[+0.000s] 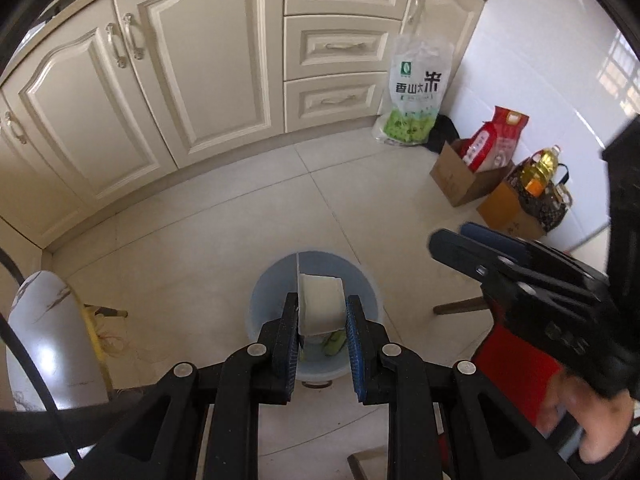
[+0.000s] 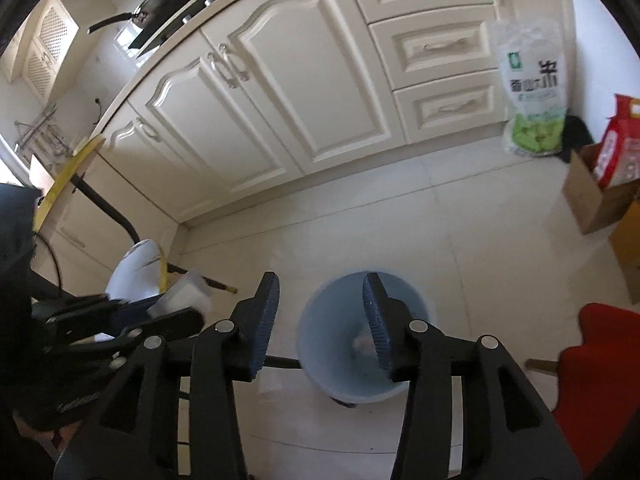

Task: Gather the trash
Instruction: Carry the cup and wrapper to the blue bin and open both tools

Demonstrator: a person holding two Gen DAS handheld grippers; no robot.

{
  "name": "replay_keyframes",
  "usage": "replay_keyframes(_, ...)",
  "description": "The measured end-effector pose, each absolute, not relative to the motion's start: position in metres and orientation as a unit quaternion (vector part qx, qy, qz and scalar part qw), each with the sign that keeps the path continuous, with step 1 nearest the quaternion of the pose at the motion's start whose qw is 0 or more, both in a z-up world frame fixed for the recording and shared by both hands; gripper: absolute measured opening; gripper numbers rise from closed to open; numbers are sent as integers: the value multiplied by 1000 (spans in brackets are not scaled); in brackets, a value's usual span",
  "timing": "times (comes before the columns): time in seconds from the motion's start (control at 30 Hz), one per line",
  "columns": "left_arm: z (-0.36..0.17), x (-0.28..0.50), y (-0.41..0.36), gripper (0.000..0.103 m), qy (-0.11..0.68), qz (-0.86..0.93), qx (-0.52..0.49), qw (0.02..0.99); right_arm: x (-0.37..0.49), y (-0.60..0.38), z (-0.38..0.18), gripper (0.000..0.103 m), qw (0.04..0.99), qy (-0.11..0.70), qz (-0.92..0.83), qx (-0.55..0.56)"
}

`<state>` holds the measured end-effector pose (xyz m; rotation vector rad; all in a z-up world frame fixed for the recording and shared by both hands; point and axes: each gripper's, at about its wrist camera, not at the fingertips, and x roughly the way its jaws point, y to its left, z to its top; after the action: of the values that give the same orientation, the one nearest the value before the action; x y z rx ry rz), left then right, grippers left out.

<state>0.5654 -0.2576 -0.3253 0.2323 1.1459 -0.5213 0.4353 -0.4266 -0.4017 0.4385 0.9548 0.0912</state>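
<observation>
A: Nearest the lens in the left wrist view, what sits at bottom centre?

B: The left gripper, clamped on a white paper cup lying on its side between the pads, directly above the pale blue bin in the lower middle of the frame. Something green lies inside the bin, under the cup.

A: And further right?

B: The right gripper reaches in from the right edge, with a hand blurred at lower right. A rice bag leans on the cream cabinets at upper right.

A: The right wrist view, left to right?

B: The left gripper at lower left, with the cup in it. The right gripper at bottom centre stands parted, nothing between its fingers; its right finger overlaps the bin. A whitish scrap lies in there, blurred. A red seat sits at lower right.
</observation>
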Motion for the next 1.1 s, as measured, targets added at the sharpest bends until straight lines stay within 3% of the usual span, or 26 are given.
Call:
replay_keyframes(0.23,-324,566,-271,30,518,-246,110,812,423,-436,-384,53,873,438,25,213)
replay_keyframes(0.3,-317,557,-266,49,515,-243,107,815,419,-438,-378,57,875,432,20,216)
replay_keyframes(0.37,-308,548,-258,61,507,-237,104,822,412,-438,-370,61,878,427,18,217)
replay_keyframes(0.77,-215,435,-198,71,440,-218,85,867,364,-426,-290,68,907,368,17,206)
replay_keyframes(0.97,-162,356,-141,82,387,-208,71,896,340,-396,-236,79,925,328,34,188)
replay_keyframes(1.1,-133,300,-93,90,349,-195,59,915,325,-365,-200,93,937,303,49,169)
